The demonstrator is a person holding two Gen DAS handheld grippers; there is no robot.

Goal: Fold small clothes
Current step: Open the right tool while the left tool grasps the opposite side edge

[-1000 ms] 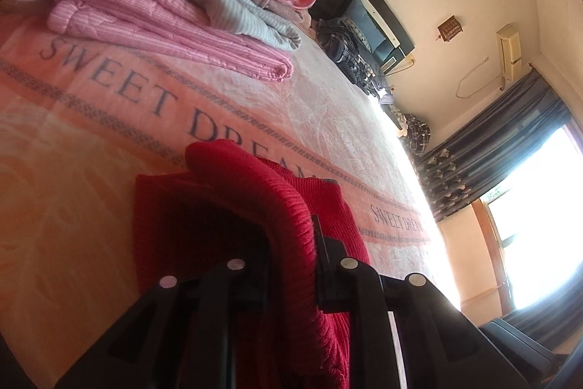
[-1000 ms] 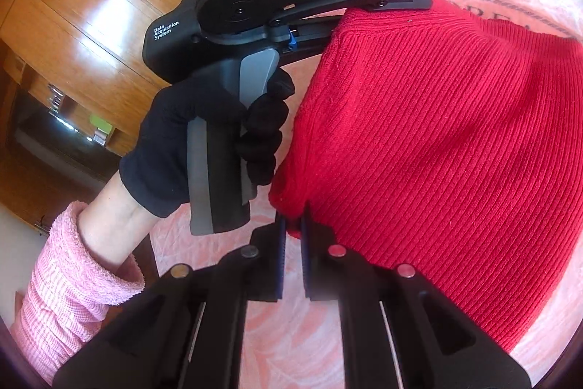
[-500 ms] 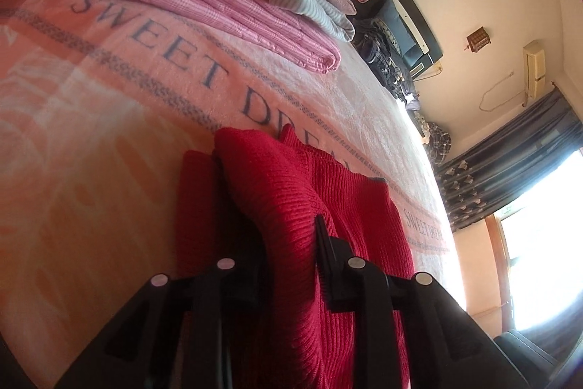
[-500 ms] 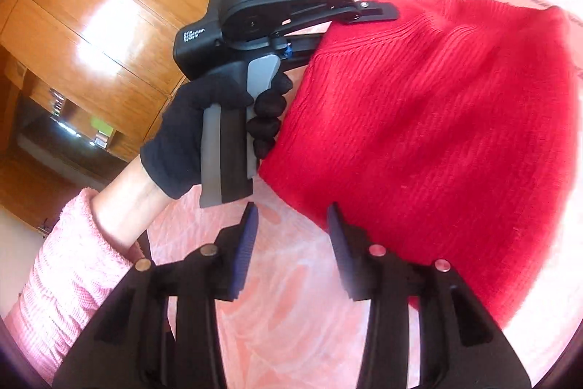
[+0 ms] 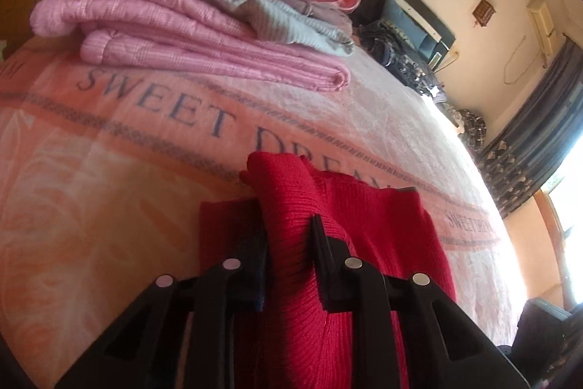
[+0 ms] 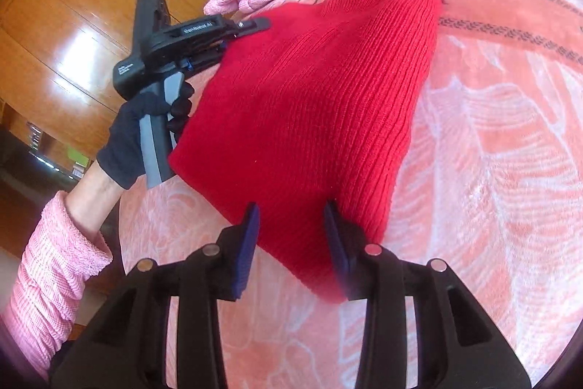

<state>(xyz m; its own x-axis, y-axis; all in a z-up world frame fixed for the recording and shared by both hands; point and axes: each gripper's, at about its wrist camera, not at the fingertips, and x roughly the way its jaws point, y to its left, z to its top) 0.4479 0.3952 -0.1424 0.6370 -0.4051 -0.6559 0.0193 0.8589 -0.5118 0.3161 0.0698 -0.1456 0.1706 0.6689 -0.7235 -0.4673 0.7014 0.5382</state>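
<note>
A red ribbed knit garment (image 6: pixel 313 104) lies folded on the pink bedspread (image 6: pixel 492 188). My left gripper (image 5: pixel 289 243) is shut on a bunched fold of the red garment (image 5: pixel 291 206), holding that edge up. From the right wrist view the left gripper (image 6: pixel 240 28) bites the garment's far left corner, held by a black-gloved hand (image 6: pixel 131 137). My right gripper (image 6: pixel 291 239) stands open at the garment's near edge, with cloth lying between its fingers but not pinched.
A stack of folded pink and grey clothes (image 5: pixel 204 20) sits at the far side of the bed. A wooden wardrobe (image 6: pixel 73 6) rises to the left. Dark clothing (image 5: pixel 400 53) lies heaped by the headboard, and curtains (image 5: pixel 539 133) hang at the right.
My right gripper let go of the red garment's near corner, opened wide and drew back. The left gripper kept its hold and carried its edge farther from the right gripper.
</note>
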